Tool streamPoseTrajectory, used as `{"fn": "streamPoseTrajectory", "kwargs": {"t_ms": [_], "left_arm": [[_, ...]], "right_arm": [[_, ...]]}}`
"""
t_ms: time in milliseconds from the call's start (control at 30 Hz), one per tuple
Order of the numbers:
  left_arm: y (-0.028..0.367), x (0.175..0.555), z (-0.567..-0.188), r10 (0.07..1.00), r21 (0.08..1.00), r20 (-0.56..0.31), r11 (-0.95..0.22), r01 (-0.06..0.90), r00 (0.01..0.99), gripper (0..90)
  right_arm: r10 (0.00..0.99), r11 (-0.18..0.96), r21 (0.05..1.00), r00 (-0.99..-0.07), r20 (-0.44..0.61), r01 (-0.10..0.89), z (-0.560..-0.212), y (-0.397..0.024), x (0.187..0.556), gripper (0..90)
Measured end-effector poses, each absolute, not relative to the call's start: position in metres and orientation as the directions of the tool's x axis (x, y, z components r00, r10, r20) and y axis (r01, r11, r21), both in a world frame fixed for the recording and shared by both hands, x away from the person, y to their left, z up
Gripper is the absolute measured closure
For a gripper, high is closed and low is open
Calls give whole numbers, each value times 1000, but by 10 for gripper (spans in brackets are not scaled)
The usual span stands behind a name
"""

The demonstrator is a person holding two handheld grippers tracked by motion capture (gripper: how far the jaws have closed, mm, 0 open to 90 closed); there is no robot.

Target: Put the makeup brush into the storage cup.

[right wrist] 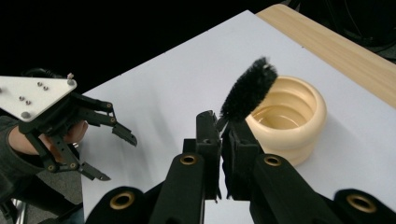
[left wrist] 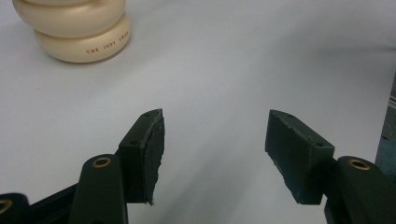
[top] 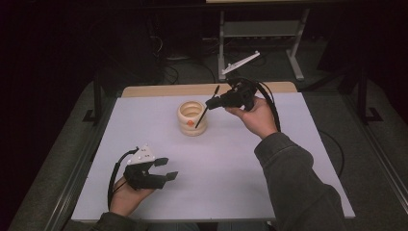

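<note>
- Our right hand-held gripper [right wrist: 219,140] has its jaws pinched tight on a thin black brush [right wrist: 248,93], bristle end raised in front of the cream ribbed pot [right wrist: 299,135] in its own view. From above, the brush's stem [top: 202,115] slants down across the pot's mouth [top: 191,115].
- With the grip so near one end of the stem, we judge the brush could pivot or slip if it catches the rim.
- The pot stands free on the white worktop [top: 231,163]; a sideways push from the brush could tip or slide it.
- Our left hand-held gripper [top: 166,169] rests well apart from the pot, jaws wide and empty, so nothing steadies the pot.
</note>
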State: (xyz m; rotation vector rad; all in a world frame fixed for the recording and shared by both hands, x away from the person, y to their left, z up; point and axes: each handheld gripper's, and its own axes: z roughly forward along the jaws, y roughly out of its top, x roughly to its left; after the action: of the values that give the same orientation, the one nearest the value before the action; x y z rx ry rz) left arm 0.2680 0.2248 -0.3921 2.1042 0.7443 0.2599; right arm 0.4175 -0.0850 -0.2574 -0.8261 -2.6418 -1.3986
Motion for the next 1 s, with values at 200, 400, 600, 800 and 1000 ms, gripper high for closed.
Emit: {"fn": "streamPoseTrajectory", "kwargs": {"t_ms": [200,400,600,800,1000], "left_arm": [[225,268,-392,598,799,-85,-437,414,797,368],[226,268,-391,602,800,-87,-432,416,794,365],[227,268,-391,599,801,-81,-436,410,796,360],[227,269,-391,602,803,-89,-428,415,794,348],[228,268,-391,608,801,-102,-419,427,788,341]], "right_arm": [[442,456,754,-856,269,473,-253,-80,425,847],[450,459,754,-855,259,470,-247,-72,432,847],[462,459,751,-849,255,475,-244,-65,441,847],[492,469,737,-837,240,487,-240,-59,455,847],[515,465,735,-826,228,493,-236,-56,466,847]]}}
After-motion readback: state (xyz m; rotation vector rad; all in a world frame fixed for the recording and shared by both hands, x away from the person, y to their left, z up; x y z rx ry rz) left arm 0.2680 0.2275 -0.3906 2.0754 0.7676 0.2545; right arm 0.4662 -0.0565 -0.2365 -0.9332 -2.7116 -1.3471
